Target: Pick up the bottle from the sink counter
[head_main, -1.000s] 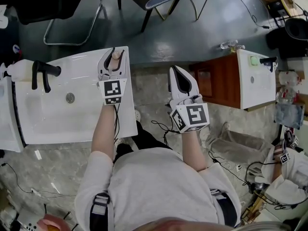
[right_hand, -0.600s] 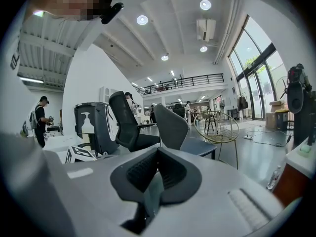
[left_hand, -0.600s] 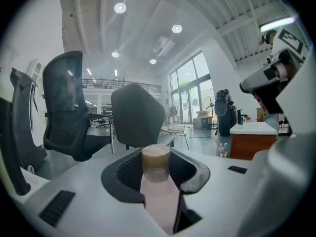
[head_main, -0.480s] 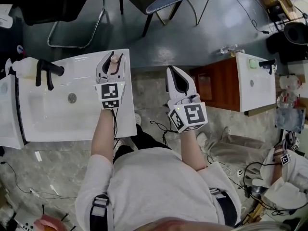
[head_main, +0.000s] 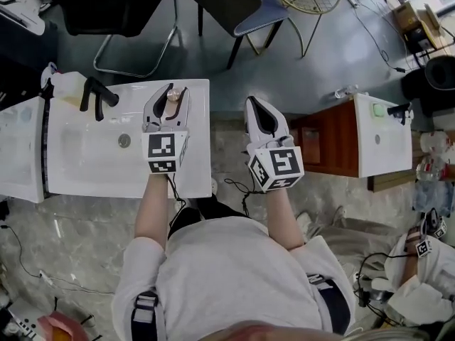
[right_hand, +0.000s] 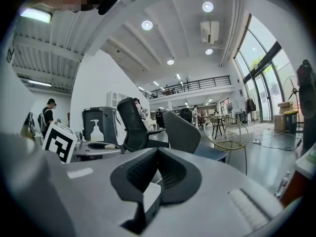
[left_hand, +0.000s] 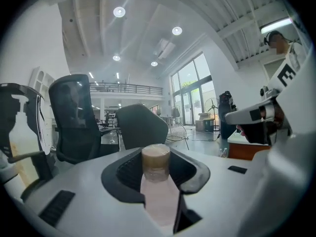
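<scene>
Gripping the bottle between the left gripper's jaws, you are holding it over the right end of the counter, set for a straight lift. You are parking the right gripper aside, pinched together and empty.

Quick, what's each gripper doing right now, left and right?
Left gripper: closed on the bottle, which sits between its fingers.
Right gripper: closed, holding nothing.
</scene>
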